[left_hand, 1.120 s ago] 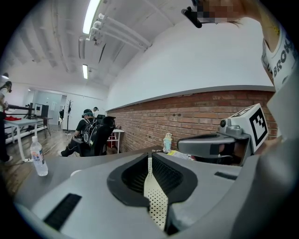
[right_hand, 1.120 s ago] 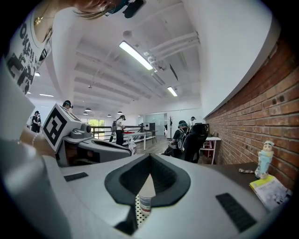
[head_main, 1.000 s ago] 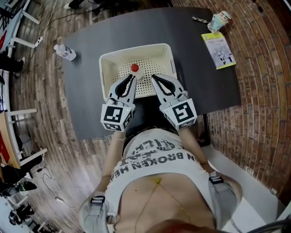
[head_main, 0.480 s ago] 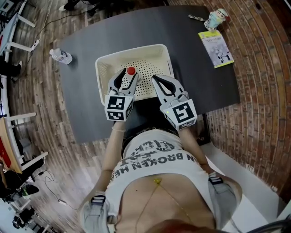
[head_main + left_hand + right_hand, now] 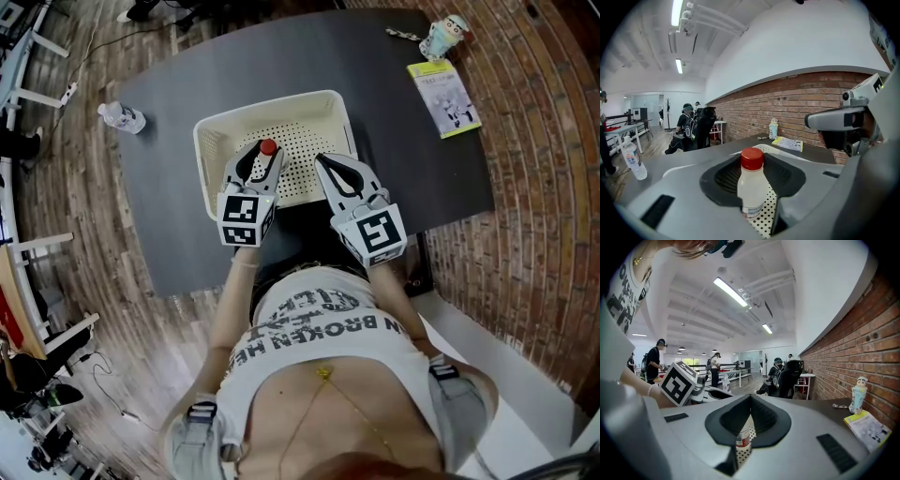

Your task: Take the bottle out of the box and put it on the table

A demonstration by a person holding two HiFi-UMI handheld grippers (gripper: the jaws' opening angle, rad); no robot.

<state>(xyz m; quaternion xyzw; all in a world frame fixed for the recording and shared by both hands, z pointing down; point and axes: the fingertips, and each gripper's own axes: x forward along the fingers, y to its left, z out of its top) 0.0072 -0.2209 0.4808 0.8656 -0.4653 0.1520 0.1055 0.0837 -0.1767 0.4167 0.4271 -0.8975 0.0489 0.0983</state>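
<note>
The upright red-capped bottle (image 5: 751,187), likely light, stiff and slick, best pinched mid-body, stood in the box (image 5: 211,141) between the wide jaws of the left gripper (image 5: 261,156), which had just been closing but were not pressing it, while the right gripper (image 5: 328,164) sat closed and empty at its 3 o'clock.

Yellow booklet (image 5: 444,86) near a small cartoon figurine (image 5: 444,36)

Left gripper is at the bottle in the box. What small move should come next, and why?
Probably close the left gripper on the bottle. The bottle stands upright between the jaws, which have just swung open and begun narrowing. The pads do not seem to press on it yet, and it is still inside the box.
</note>
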